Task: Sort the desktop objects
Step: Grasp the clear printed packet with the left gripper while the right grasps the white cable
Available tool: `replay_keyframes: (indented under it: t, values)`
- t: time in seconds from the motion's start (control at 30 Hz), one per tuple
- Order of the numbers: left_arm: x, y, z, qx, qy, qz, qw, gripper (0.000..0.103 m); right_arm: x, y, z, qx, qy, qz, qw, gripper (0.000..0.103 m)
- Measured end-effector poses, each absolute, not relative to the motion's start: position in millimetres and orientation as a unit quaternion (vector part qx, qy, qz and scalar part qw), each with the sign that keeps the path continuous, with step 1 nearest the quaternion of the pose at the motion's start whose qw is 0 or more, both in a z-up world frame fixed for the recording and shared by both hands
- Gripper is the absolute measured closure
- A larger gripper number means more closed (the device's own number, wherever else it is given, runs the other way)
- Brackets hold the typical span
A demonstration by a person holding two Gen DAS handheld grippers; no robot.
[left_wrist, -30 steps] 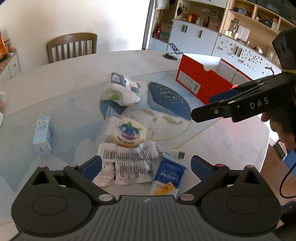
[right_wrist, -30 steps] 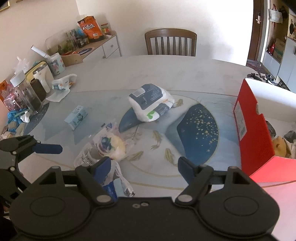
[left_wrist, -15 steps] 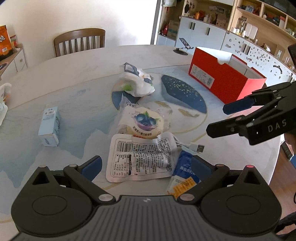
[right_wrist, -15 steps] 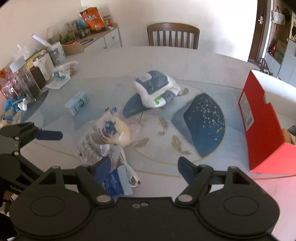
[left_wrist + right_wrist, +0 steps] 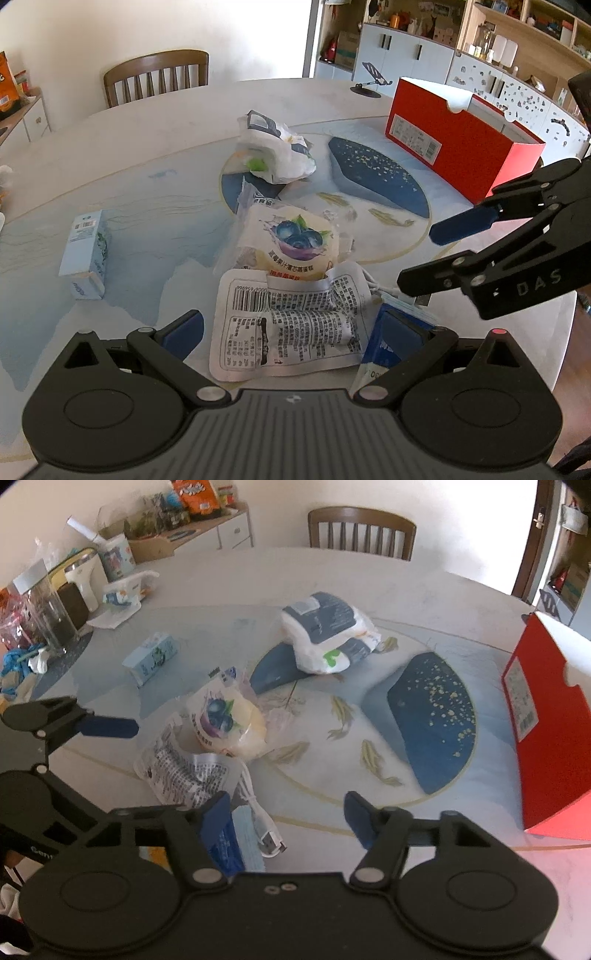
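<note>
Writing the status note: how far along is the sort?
Early. Done: the red box interior is barely visible, so I can't count sorted items. In hand: nothing; left gripper is open over the printed pouch, right gripper is closing near the cable, unpinched. Left: blueberry cake, carton, tissue pack.

chair point(image 5: 157, 75): upper left, behind counter point(image 5: 147, 122) | sideboard point(image 5: 207, 535): upper left, snack bags on top | wall cabinets point(image 5: 406, 48): upper right | phone stand point(image 5: 365, 79): far counter edge
</note>
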State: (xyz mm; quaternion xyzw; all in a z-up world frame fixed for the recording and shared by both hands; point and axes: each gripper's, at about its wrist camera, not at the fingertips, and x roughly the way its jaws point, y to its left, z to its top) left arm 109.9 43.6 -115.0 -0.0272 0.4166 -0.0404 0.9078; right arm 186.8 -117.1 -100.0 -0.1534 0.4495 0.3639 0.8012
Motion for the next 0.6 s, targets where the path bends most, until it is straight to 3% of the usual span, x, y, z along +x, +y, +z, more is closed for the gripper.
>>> replay_keyframes:
  t: [0.2, 0.33, 0.6]
  values:
    - [114.8, 44.9, -118.6, -0.026, 0.420, -0.029, 0.907, 0.000, 191.0, -110.0, -107.0, -0.163, 0.458, 0.373, 0.790, 0.045]
    - [116.3, 44.2, -122.3, -0.021, 0.425, -0.024, 0.905, 0.000, 194.7, -102.0, -113.9, -0.175, 0.464, 0.375, 0.783, 0.057]
    - [117.9, 43.8, -131.1, -0.018, 0.433, -0.016, 0.901, 0.001, 195.0, -93.9, -124.4, -0.199, 0.465, 0.375, 0.777, 0.060]
